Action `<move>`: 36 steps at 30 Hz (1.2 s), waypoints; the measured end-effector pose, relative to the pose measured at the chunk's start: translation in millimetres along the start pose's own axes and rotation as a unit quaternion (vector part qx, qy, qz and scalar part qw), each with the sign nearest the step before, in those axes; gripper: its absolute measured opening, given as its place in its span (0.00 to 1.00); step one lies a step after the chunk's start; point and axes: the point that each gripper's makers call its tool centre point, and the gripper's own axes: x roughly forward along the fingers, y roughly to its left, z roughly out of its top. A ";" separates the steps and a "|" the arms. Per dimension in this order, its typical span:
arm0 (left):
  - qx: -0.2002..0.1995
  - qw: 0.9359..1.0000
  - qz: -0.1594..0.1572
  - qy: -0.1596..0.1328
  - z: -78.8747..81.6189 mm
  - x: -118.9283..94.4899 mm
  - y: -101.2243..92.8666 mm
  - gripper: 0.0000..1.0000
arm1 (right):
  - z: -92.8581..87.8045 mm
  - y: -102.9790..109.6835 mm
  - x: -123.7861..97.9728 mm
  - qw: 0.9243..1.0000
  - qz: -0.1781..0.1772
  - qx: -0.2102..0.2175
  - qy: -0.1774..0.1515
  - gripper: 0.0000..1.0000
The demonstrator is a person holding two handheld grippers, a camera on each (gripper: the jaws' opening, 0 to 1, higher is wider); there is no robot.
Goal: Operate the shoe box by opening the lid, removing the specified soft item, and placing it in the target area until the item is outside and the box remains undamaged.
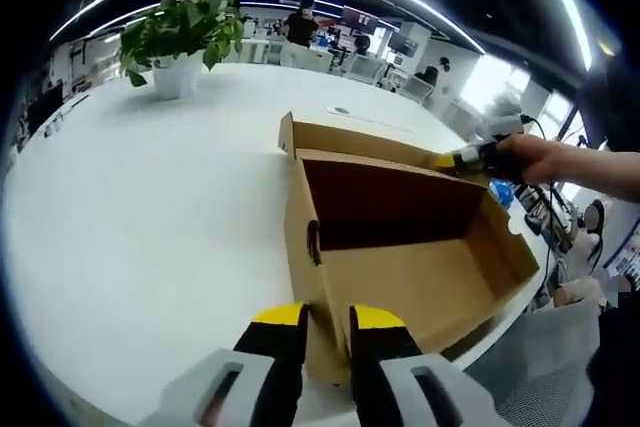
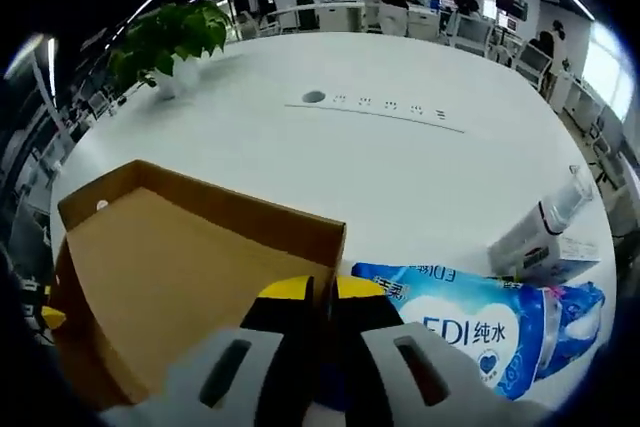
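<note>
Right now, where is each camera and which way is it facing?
Left gripper view: rides the left gripper, clamped on the box corner, looking across its open inside; the right gripper and a hand show.
Right gripper view: rides the right gripper at the lid edge, beside a blue pack.
Shared: box, table, plant.

Matt brown cardboard box; smooth white worktop; glossy blue plastic pack of tissues.

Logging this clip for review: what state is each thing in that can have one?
Shoe box: open, inside looks empty.
Lid: swung back.
Left gripper: shut on the box's near corner.
Right gripper: shut on the lid's edge.
Blue tissue pack: lying on the table, outside the box.
</note>
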 end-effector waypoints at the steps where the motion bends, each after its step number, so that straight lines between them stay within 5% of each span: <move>1: 0.000 1.000 0.000 0.000 0.0 -0.1 0.0 0.16 | 0.7 -0.3 -1.0 1.000 0.001 0.000 -0.002 0.05; 26: 0.001 1.000 0.010 0.004 1.1 0.9 0.7 0.15 | 26.4 -0.6 -33.8 0.997 0.030 -0.029 -0.061 0.05; 36: -0.038 0.999 0.022 -0.011 8.4 7.0 2.8 0.15 | 63.1 6.6 -64.8 0.991 0.041 -0.047 -0.119 0.03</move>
